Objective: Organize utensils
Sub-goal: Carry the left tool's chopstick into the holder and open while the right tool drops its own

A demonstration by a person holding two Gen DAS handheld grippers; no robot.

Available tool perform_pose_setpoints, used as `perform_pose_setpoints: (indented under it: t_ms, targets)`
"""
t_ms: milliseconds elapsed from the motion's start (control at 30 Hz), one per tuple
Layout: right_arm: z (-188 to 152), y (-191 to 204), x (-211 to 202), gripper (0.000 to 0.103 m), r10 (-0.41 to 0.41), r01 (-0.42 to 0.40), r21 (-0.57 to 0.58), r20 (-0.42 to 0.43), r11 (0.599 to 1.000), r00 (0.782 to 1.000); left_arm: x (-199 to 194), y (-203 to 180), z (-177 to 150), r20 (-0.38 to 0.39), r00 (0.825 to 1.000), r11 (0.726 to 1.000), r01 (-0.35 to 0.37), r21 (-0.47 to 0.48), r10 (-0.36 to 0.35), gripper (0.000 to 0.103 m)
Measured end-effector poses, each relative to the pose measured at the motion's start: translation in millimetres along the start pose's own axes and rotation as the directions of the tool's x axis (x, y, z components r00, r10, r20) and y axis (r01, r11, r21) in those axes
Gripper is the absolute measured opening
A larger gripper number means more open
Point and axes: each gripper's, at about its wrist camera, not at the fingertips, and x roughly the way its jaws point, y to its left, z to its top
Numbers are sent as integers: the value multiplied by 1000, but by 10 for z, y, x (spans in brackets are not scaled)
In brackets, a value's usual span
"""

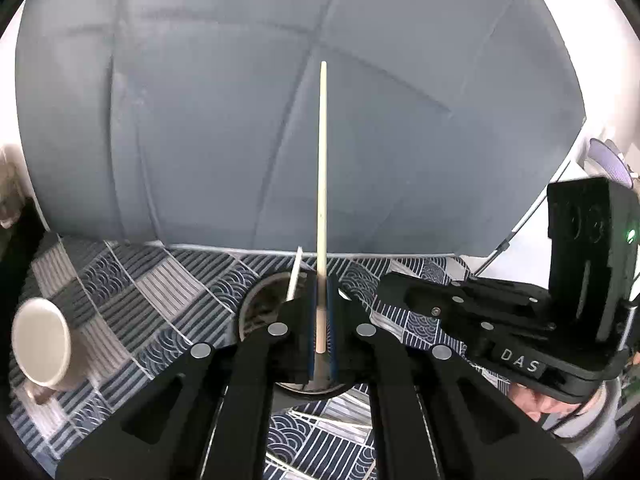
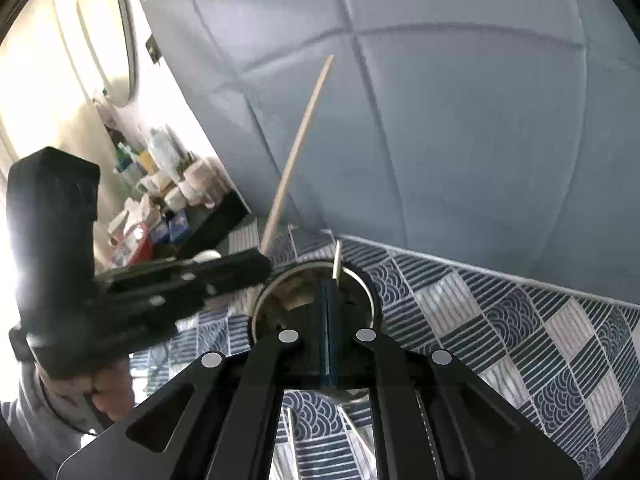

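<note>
My left gripper is shut on a pale wooden chopstick that stands upright, its thick end down over a round metal utensil holder. The chopstick also shows in the right wrist view, leaning from the left gripper. My right gripper is shut on a thin flat metal utensil, its tip poking up above the holder. That thin utensil shows as a pale blade in the left wrist view. The right gripper reaches in from the right.
A blue-and-grey patterned cloth covers the table. A beige mug lies on its side at the left. A grey padded backrest rises close behind the holder. A cluttered shelf stands at the far left.
</note>
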Motion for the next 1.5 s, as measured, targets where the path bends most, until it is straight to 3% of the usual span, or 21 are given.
perform_pose_setpoints:
  t_ms: [233,533,600,667,833,867,933,1000,1033,1100,1200,1333,1500]
  targets:
    - [-185,-45,146,1,23,-23,20,-19,1000,1000,319,16,-265,-18,999,999,-37,8,37,5]
    - [-244,-34,172,2,-20,20,0,-22,1000,1000,438,-105,-361,-35,995,993,-91,76,93,6]
    - [-247,-43,141,5,-32,32,0,-8,1000,999,419,-134,-377,-34,993,988,-105,116,110,14]
    - [-254,-48,93,5,-54,54,-5,11,999,999,350,-151,-399,-17,991,982,-129,135,133,35]
    - [-282,-151,5,7,-46,44,43,36,998,998,100,-115,-418,25,993,987,-117,107,115,57]
    - [-292,-180,-9,12,-48,46,58,35,997,998,45,-113,-419,34,993,988,-115,104,112,67]
    - [-323,-241,-60,57,-70,65,97,49,993,996,-39,-111,-427,54,990,986,-134,98,129,77]
    - [-358,-291,-140,61,-78,68,116,83,991,994,-170,-74,-424,82,988,988,-134,79,128,86]
    - [-371,-329,-159,68,-85,74,131,82,989,993,-221,-55,-422,93,986,988,-142,67,136,95]
    - [-397,-408,-174,77,-106,93,160,70,983,992,-325,20,-421,118,982,987,-155,49,149,96]
    - [-480,-582,-192,83,-133,119,221,48,968,990,-381,196,-410,102,974,977,-209,36,204,97]
    - [-637,-787,-191,84,-165,156,270,8,950,986,-440,409,-403,75,964,965,-258,40,254,97]
    - [-842,-1009,-161,84,-187,192,296,-43,936,981,-304,679,-404,-4,958,942,-281,185,287,97]
